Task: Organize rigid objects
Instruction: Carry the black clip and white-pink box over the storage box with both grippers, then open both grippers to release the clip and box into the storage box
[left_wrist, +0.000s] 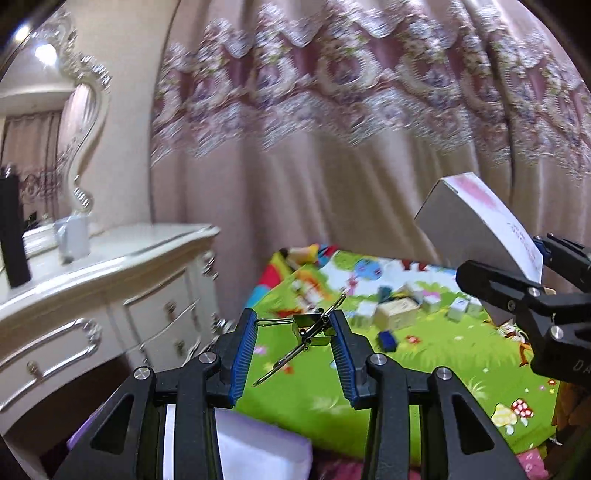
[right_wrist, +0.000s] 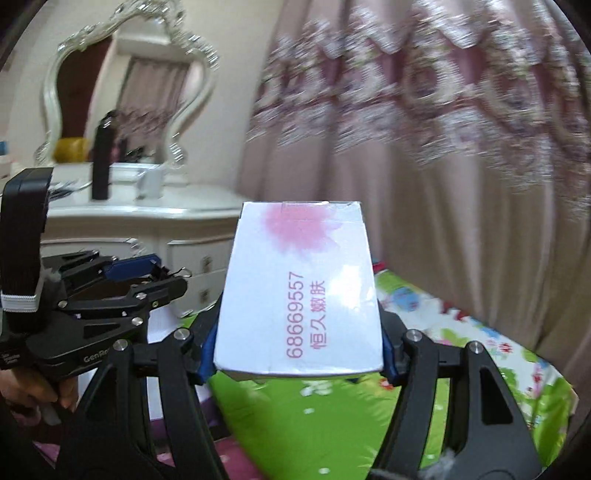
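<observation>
1. Nearest to me, my left tool (left_wrist: 293, 332) is spread only as far as the binder clip (left_wrist: 312, 328) between its blue pads (left_wrist: 243, 354). I am pinching the metal clip by its body. Its wire handles (left_wrist: 295, 347) stick out on a slant, one toward me and one away.

2. My right tool (right_wrist: 299, 350) is pressed in on the two sides of a white box (right_wrist: 299, 291) with a pink blotch and red print. The box's long axis runs straight ahead along the fingers, and it stands out past the tips, tilted upward.

3. Both loads hang in the air, with the right tool (left_wrist: 532, 295) and its box (left_wrist: 476, 229) to the right of the clip and a little farther out.

4. Below and ahead lies the green cartoon play mat (left_wrist: 332, 398). A loose cluster of small blocks (left_wrist: 399, 310) sits on it, forward and right of the clip.

5. I judge the right tool is nearer that cluster.

6. Farther left stands the white dresser (left_wrist: 110, 273), a worktop carrying a mug (left_wrist: 72, 236) and a black bottle (left_wrist: 13, 236).

7. Farthest back hangs a pink curtain (left_wrist: 332, 129).
</observation>
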